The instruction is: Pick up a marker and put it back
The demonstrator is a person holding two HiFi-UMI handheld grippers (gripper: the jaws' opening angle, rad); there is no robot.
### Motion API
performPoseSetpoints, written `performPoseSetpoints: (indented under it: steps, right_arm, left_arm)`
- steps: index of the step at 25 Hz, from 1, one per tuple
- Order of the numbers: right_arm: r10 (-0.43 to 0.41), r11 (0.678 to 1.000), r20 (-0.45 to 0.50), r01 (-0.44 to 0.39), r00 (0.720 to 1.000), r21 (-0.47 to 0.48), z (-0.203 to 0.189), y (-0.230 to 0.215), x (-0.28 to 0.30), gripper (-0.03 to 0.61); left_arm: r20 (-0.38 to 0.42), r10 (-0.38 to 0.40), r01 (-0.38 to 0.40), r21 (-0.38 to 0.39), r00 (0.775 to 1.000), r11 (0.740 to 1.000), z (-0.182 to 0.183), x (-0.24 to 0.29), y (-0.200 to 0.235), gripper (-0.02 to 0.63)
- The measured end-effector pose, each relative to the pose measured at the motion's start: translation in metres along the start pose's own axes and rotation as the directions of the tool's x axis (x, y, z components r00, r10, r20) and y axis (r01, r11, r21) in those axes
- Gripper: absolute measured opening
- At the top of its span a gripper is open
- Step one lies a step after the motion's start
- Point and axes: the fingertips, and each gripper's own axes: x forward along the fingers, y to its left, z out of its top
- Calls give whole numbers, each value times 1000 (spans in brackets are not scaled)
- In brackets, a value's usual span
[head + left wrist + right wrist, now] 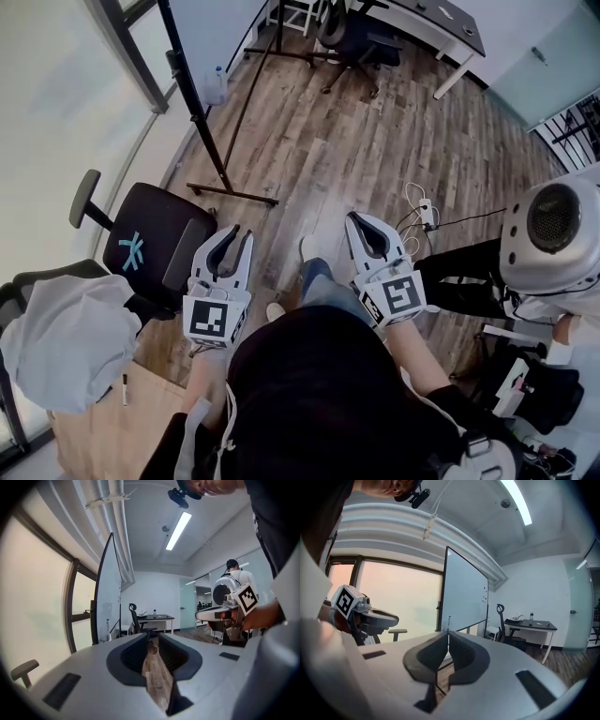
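- The left gripper [234, 234] is held over the wooden floor [319, 141] with its jaws a narrow gap apart. Nothing is between them; only floor shows through the gap.
- The right gripper [358, 221] has its jaw tips pressed together, pinching nothing and touching nothing.
- The marker [124, 389] lies on the table [103, 441] at 7 o'clock from the left gripper, well apart from both grippers and just beside a white cloth [66, 342].
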Motion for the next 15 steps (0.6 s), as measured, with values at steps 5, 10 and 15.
performPoseSetpoints:
  steps: [5,10,15]
  right_arm:
    - [31,1000,8,-31,1000,3,8,-34,44,15]
    - [76,997,1,-76,997,18,12,-76,84,15]
    - [142,990,-6,-142,990,14,16,-109,125,15]
  left_arm:
    - [-6,22,-22,1,1000,1000,5,48,21,80]
    - [-26,59,-59,-5,998,998,16,100,35,80]
    - [-50,125,-126,-17,991,992,20,144,55,80]
